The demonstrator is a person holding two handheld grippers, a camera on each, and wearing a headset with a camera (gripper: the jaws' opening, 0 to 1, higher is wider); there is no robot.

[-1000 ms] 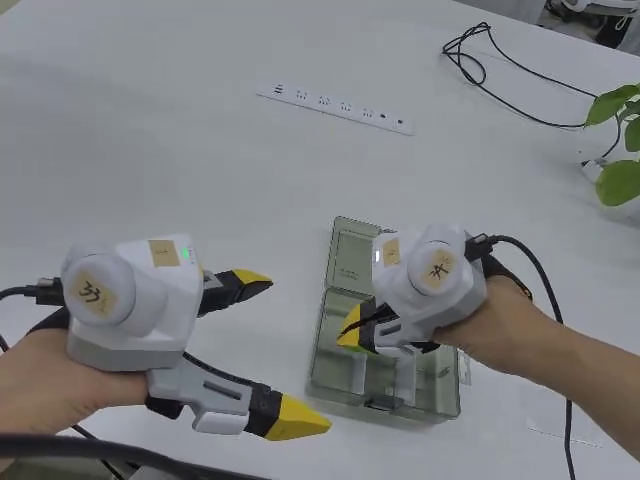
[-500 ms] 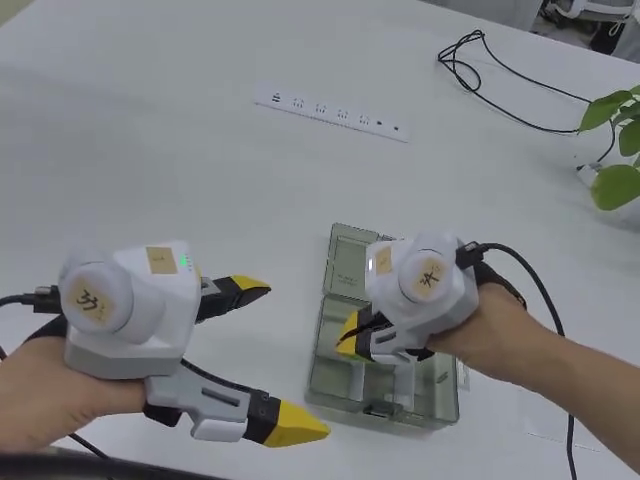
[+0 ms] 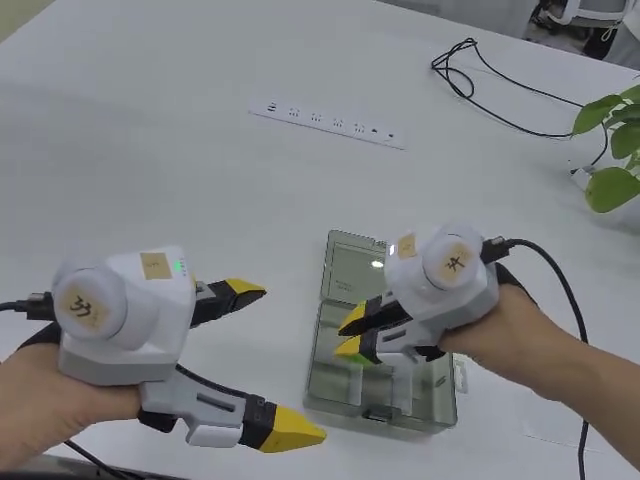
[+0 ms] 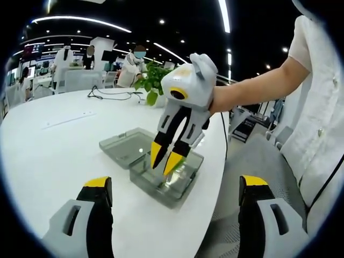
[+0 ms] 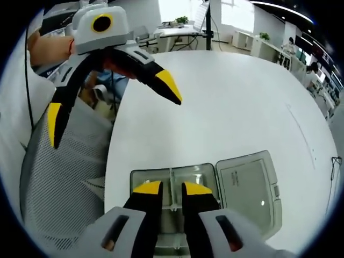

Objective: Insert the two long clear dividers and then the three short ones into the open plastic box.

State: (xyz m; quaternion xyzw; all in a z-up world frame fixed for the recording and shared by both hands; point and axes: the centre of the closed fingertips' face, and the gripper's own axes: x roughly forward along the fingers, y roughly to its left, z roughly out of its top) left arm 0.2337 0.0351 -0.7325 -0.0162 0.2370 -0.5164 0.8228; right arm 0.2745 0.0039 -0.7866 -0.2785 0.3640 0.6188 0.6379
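The plastic box (image 3: pixel 328 385) is lying open by the desk's (image 3: pixel 150 150) near edge. The right gripper (image 3: pixel 350 334) is hanging over it, jaws a slit apart with nothing seen between, hiding much of its inside. The left gripper (image 3: pixel 275 362) is gaping empty alongside. A power strip (image 3: pixel 330 112) and black cable (image 3: pixel 500 85) are lying toward the far edge, a plant (image 3: pixel 610 150) leaning in at the right edge

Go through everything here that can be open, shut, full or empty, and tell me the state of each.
plastic box: open, its lid lying flat on the table next to the tray.
clear divider: standing upright in the tray.
left gripper: open wide, empty, beside the box.
right gripper: open by a narrow gap above the tray, nothing seen between the tips.
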